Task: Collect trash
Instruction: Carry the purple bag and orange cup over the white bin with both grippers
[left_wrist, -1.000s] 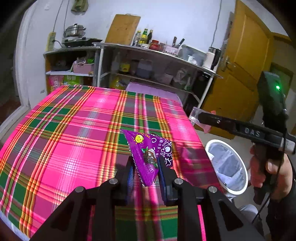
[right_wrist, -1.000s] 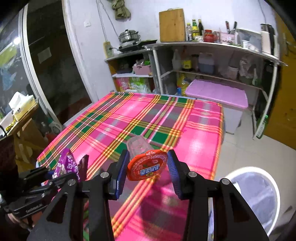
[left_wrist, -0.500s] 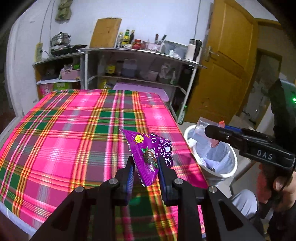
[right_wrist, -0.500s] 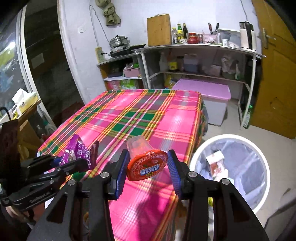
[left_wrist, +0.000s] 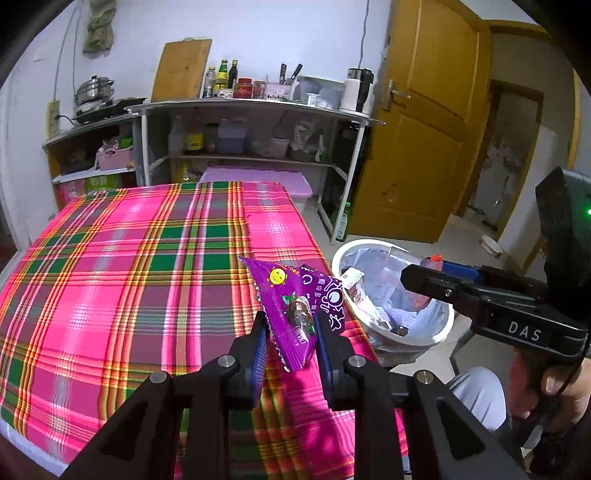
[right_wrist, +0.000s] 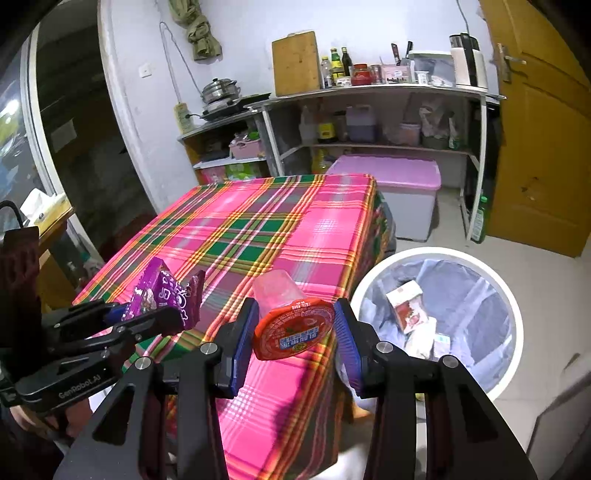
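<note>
Both tongs swung from table (left_wrist: 110, 277) toward bin (right_wrist: 436, 254), left (left_wrist: 290, 341) clamping purple wrapper (left_wrist: 295, 306), right (right_wrist: 293, 338) apparently gripping jelly cup (right_wrist: 288, 321)—drop-off near.

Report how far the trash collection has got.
Done: the white bin beside the table already holds cartons and wrappers, and no loose trash shows on the plaid tablecloth. In hand: the left claw grips a purple snack wrapper; the right claw grips a red-lidded jelly cup. Left: drop both into the bin; neither is released yet.
</note>
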